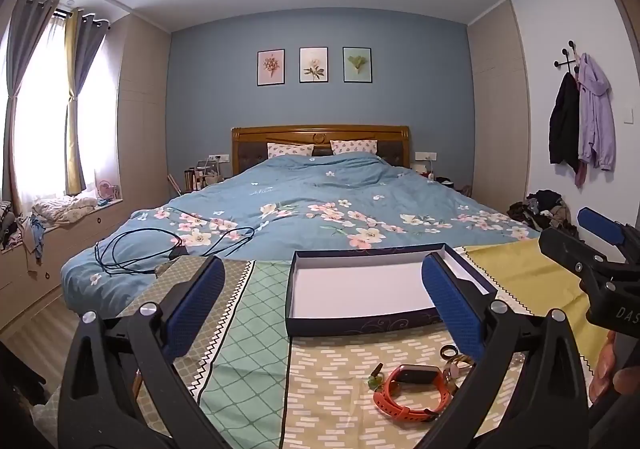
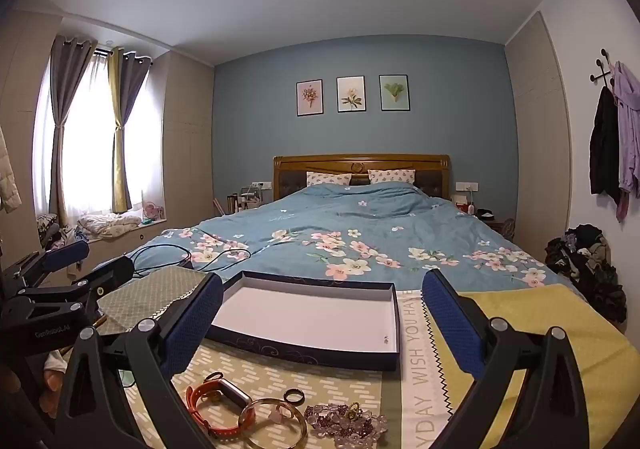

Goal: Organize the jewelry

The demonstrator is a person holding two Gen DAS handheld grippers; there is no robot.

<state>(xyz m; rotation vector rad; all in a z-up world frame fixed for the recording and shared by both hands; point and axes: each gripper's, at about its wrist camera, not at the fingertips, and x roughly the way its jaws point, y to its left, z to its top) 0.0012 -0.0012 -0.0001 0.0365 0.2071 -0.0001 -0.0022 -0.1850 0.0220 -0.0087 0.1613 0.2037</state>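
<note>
A dark blue shallow box with a bare white floor lies on a patterned cloth; it also shows in the right wrist view. In front of it lie an orange watch, a dark ring, a clear bangle, a small green piece and a purple bead bracelet. My left gripper is open above the cloth, empty. My right gripper is open, empty, above the jewelry. Each gripper shows at the other view's edge.
The patterned cloth covers a table at the foot of a bed with a blue floral duvet. Black and blue cables lie on the bed's left. A clothes pile sits at the right wall.
</note>
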